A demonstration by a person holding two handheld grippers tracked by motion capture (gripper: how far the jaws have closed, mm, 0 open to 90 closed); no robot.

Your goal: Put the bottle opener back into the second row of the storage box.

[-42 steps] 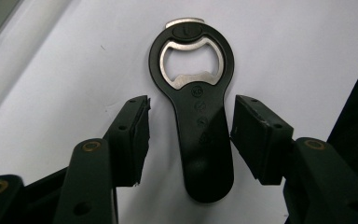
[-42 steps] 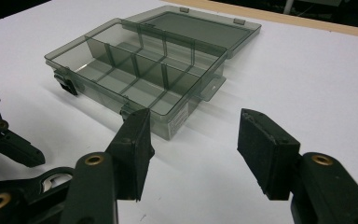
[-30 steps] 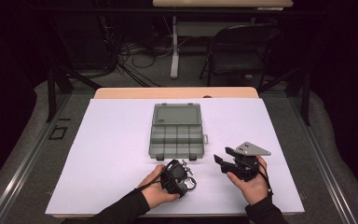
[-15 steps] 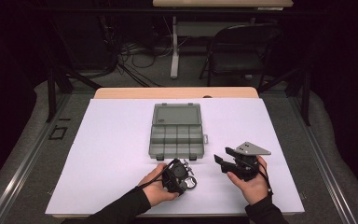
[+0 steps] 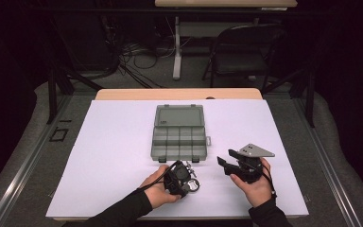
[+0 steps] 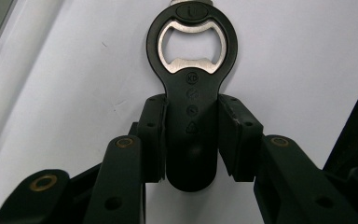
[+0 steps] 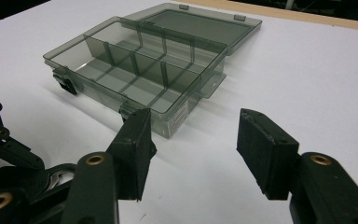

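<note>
A black bottle opener (image 6: 192,74) with a metal mouth lies flat on the white table sheet, also visible by my left hand in the high view (image 5: 194,183). My left gripper (image 6: 191,102) has just been closing, and its pads now press both sides of the opener's handle. My left gripper (image 5: 183,177) sits near the table's front edge, just below the box. My right gripper (image 7: 195,135) stands open with nothing between its fingers. It points at the front corner of an open grey compartment box (image 7: 140,70). In the high view my right gripper (image 5: 224,160) is to the box's lower right.
The grey box (image 5: 178,137) lies mid-table with its lid (image 5: 179,116) folded back and its compartments bare. White sheet (image 5: 113,156) stretches to both sides. A chair (image 5: 246,52) and cables stand beyond the table's far edge.
The left gripper's jaws have drawn in around the opener's handle. Both hands have stayed where they were.
</note>
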